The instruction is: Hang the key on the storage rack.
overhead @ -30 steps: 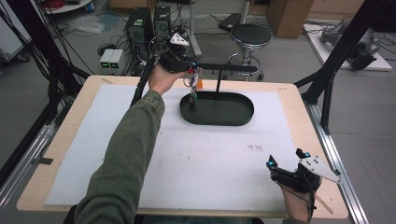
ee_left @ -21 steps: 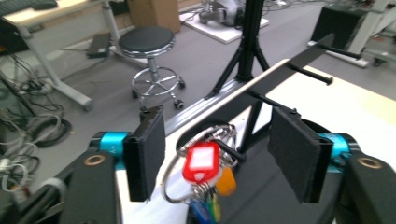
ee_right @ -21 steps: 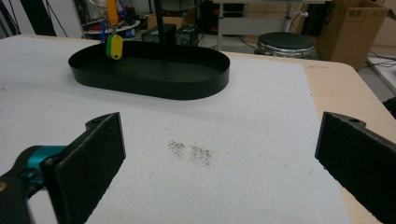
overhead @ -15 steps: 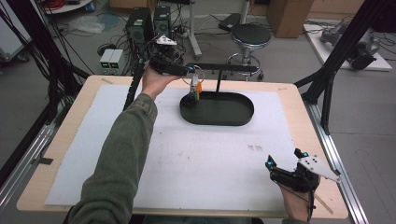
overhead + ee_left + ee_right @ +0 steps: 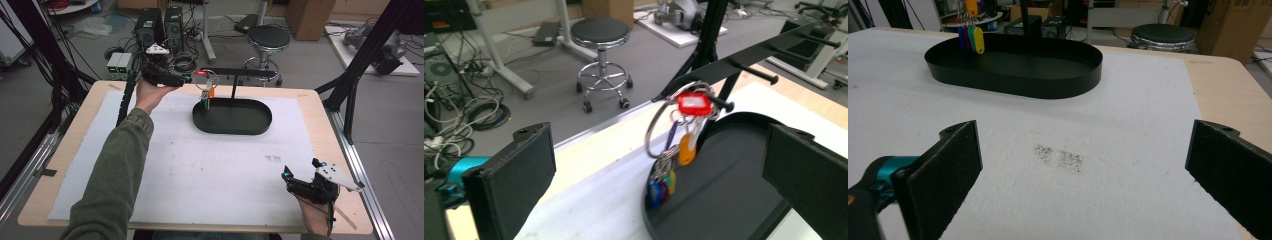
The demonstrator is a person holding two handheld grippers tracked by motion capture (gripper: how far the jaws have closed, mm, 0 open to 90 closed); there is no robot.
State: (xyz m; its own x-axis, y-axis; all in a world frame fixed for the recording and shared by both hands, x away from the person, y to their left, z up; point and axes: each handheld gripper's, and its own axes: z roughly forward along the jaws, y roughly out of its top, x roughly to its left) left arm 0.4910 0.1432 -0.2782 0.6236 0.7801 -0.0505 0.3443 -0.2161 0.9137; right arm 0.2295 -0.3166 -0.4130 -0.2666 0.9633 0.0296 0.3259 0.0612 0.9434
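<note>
A key ring [image 5: 207,91] with a red tag and several coloured tags hangs from a peg of the black stand's bar [image 5: 245,73], over the oval black tray [image 5: 260,126]. My left gripper [image 5: 186,78] is just left of the keys and clear of them. Its jaws have just been opening and nothing is between them. In the left gripper view the key ring [image 5: 674,131] hangs ahead of the wide-apart jaws of the left gripper [image 5: 659,150]. My right gripper [image 5: 301,170] rests open near the front right corner, and in its own view the right gripper [image 5: 1083,150] faces the tray [image 5: 1013,75] and the tags [image 5: 971,37].
A white mat [image 5: 200,170] covers most of the wooden table [image 5: 325,107]. Black frame struts [image 5: 350,100] rise at the right edge and cables hang at the left. A stool [image 5: 269,37] and computer towers [image 5: 155,25] stand beyond the far edge.
My left gripper opened off the key ring and drew back to the left, leaving the keys hanging on the peg. The right gripper stayed where it was.
</note>
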